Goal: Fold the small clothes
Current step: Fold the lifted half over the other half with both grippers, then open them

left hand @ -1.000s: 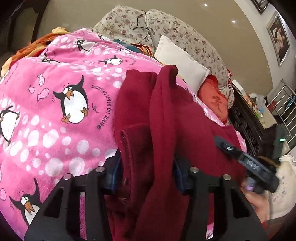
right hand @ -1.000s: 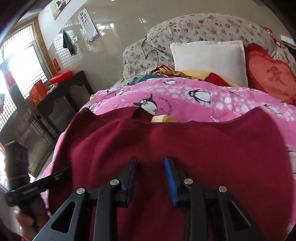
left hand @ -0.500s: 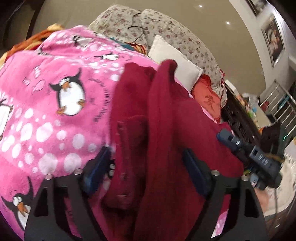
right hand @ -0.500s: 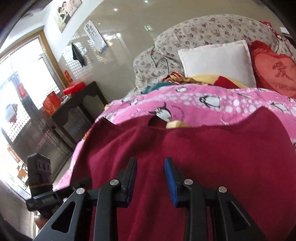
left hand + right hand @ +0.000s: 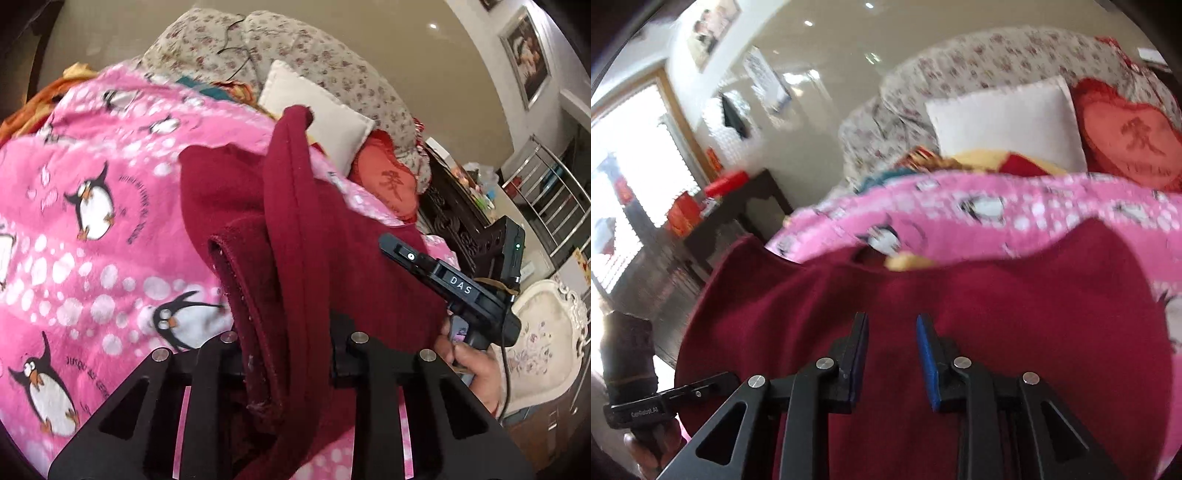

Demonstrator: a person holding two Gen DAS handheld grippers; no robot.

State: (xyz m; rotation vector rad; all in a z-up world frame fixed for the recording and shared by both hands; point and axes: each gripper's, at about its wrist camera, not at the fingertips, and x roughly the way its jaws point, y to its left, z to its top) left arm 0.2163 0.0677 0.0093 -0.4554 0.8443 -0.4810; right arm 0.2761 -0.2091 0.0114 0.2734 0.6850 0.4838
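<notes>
A dark red fleece garment (image 5: 306,221) lies on a pink penguin blanket (image 5: 92,240). A folded ridge of it runs up between the jaws of my left gripper (image 5: 288,328), which are closing; the cloth bunches tight there and hides both pads. At the garment's right edge, one finger (image 5: 406,254) of the right gripper rests over the cloth, with a hand behind it. In the right wrist view the garment (image 5: 997,302) spreads wide under my right gripper (image 5: 892,325). Its jaws are closing, but the blue pads (image 5: 929,354) stand apart with bare faces.
At the head of the bed are a white pillow (image 5: 321,110), a red heart cushion (image 5: 388,181) and floral bedding (image 5: 332,62). A dark carved cabinet (image 5: 454,214) and a white chair (image 5: 546,332) stand to the right. A dark side table (image 5: 750,206) stands at the left.
The left jaws spread wide half a second ago, then closed in on the folded ridge of red cloth. The left gripper has risen. The right view has tilted and blurred slightly.
</notes>
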